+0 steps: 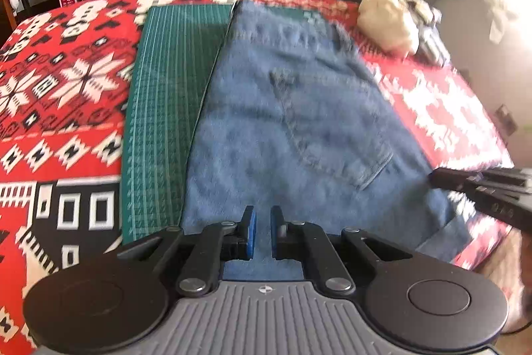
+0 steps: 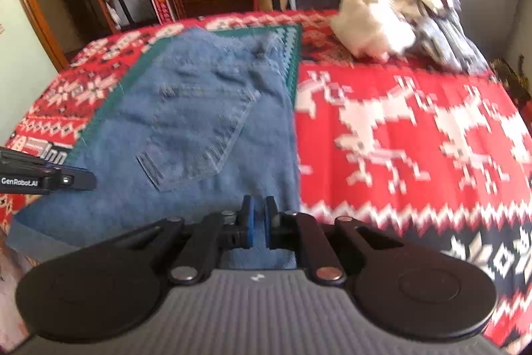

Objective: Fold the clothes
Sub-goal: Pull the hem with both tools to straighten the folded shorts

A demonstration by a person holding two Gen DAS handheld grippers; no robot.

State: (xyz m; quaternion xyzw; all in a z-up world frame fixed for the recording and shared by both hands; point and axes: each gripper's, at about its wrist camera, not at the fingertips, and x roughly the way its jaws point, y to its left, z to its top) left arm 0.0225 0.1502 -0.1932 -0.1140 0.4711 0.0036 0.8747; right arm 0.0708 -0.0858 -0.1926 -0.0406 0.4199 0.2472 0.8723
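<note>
Folded blue jeans [image 1: 299, 122] [image 2: 186, 128] lie flat, back pocket up, on a green checked mat [image 1: 166, 88] [image 2: 294, 55]. My left gripper [image 1: 263, 222] hovers over the jeans' near edge. Only a thin slit shows between its blue pads, and no cloth is in it. It enters the right wrist view from the left [image 2: 89, 178], fingers together above the denim. My right gripper [image 2: 260, 215] sits over the jeans' near right part, its pads almost touching and holding nothing. The left wrist view shows it [image 1: 435, 178] at the jeans' right edge.
A red, white and black patterned blanket [image 1: 66, 88] [image 2: 399, 122] covers the table. A cream garment [image 1: 389, 19] [image 2: 372, 22] and a grey striped one [image 2: 445, 32] are piled at the far right corner. Shelves, drawers and boxes stand behind the table.
</note>
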